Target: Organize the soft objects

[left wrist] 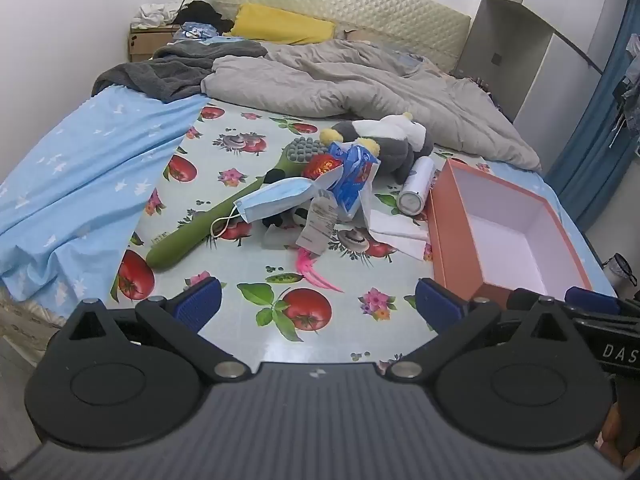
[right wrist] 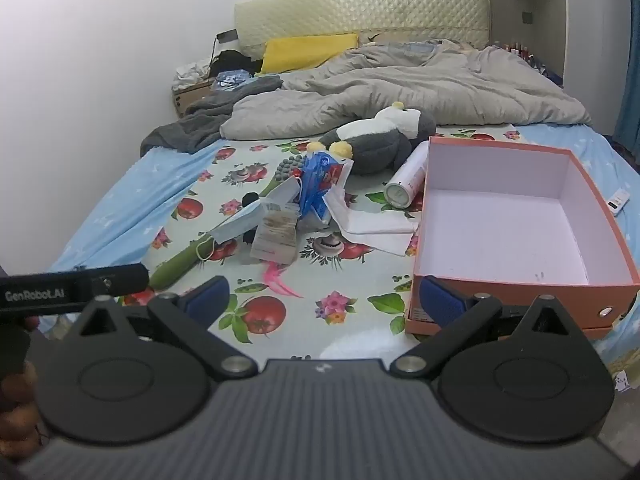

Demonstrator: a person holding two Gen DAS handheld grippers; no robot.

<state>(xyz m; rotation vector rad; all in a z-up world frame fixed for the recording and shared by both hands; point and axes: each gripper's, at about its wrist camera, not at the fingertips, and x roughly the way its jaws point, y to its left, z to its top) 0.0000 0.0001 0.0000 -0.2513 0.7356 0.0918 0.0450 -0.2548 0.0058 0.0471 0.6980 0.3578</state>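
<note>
A grey and white plush toy [left wrist: 390, 138] [right wrist: 380, 136] lies on the fruit-print cloth [left wrist: 248, 276] [right wrist: 304, 320] at the back of a small heap. In front of it sit a blue face mask [left wrist: 272, 200] [right wrist: 240, 220], a blue plastic bag [left wrist: 356, 180] [right wrist: 320, 184], a green massage stick [left wrist: 208, 220] [right wrist: 180, 260], paper tags [left wrist: 318, 220] [right wrist: 276, 236], white tissue [left wrist: 396, 232] [right wrist: 376, 228] and a white can [left wrist: 416, 188] [right wrist: 406, 180]. An orange box [left wrist: 452, 220] [right wrist: 440, 284] with a white inside stands open on the right. My left gripper [left wrist: 318, 304] and right gripper [right wrist: 326, 300] hover open near the bed's front edge, nothing between their fingers.
A rumpled grey duvet [left wrist: 360, 80] [right wrist: 400, 88], a dark grey blanket [left wrist: 168, 72], a yellow pillow [left wrist: 280, 26] and a padded headboard [left wrist: 340, 4] fill the far bed. A light blue sheet [left wrist: 80, 168] covers the left. A cabinet [left wrist: 540, 60] and a blue curtain [left wrist: 600, 120] stand on the right.
</note>
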